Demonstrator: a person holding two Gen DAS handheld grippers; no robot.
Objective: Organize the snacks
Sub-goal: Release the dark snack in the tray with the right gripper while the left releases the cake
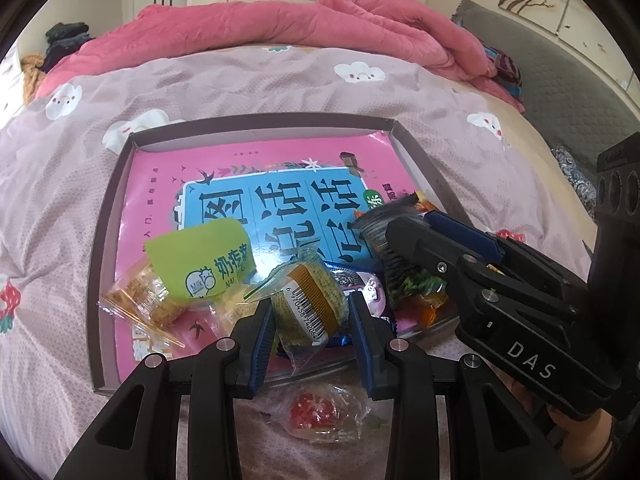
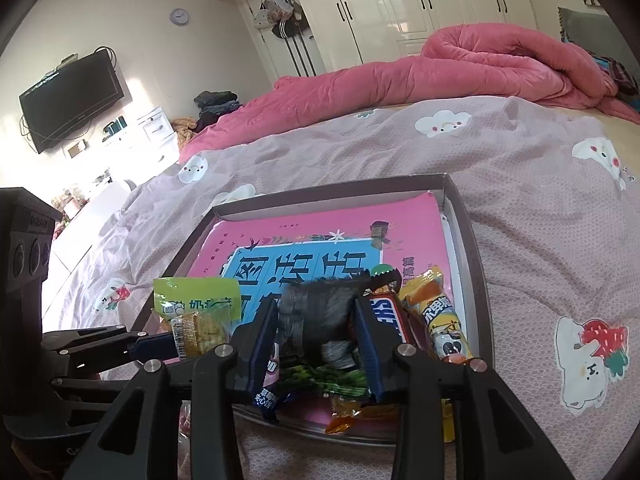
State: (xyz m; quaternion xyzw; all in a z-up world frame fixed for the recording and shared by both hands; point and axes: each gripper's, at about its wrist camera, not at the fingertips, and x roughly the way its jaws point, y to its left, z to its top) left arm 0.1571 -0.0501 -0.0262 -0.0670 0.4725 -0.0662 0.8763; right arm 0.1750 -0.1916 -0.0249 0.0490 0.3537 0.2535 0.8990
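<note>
- A bed (image 1: 280, 92) with a mauve cloud-print cover fills the room's middle; a pink quilt (image 2: 460, 64) is bunched at its far side.
- A shallow box tray (image 1: 120, 184) lies on the bed, lined with a pink book cover.
- Snacks crowd the tray's near end: a green packet (image 1: 202, 258), a yellow packet (image 2: 442, 316).
- The right gripper (image 2: 316, 336) is closed on a dark ribbed packet (image 2: 316, 312).
- The left gripper (image 1: 312, 332) clamps a barcoded cake packet (image 1: 310, 300) above the tray's near edge.
</note>
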